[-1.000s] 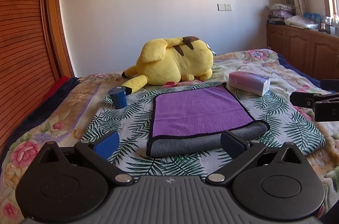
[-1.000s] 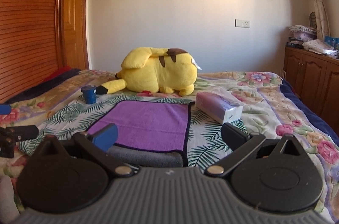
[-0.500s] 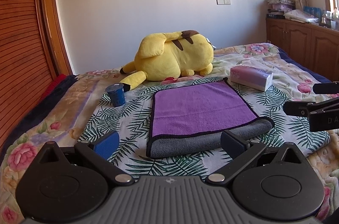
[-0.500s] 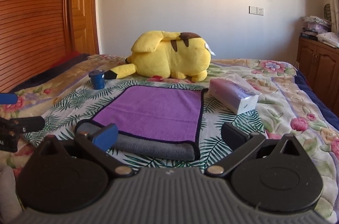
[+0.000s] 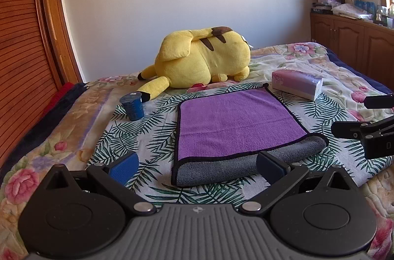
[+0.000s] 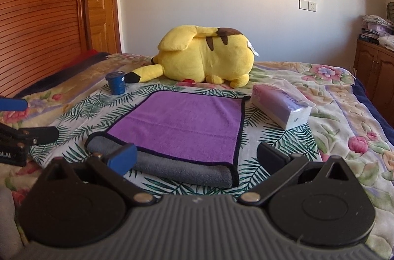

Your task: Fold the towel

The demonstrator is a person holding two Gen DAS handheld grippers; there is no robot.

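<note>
A purple towel [image 5: 234, 121] with a black hem lies flat on the bed, folded once, its grey underside showing as a rolled fold along the near edge. It also shows in the right wrist view [image 6: 187, 124]. My left gripper [image 5: 197, 165] is open and empty, hovering just short of the towel's near edge. My right gripper [image 6: 195, 156] is open and empty, also just short of the near edge. The right gripper's fingers show at the right edge of the left wrist view [image 5: 354, 132], and the left gripper's fingers at the left edge of the right wrist view [image 6: 32, 134].
A yellow plush toy [image 5: 204, 58] lies behind the towel. A blue cup [image 5: 133, 106] stands left of the towel and a pink tissue pack [image 5: 296, 84] right of it. The floral bedspread [image 5: 73, 137] surrounds them. A wooden wardrobe [image 5: 22, 50] is at left, cabinets [image 5: 349, 43] at right.
Both grippers have shifted a little, so the towel sits lower and nearer in both views. Both stay open and empty. The towel has not moved.
</note>
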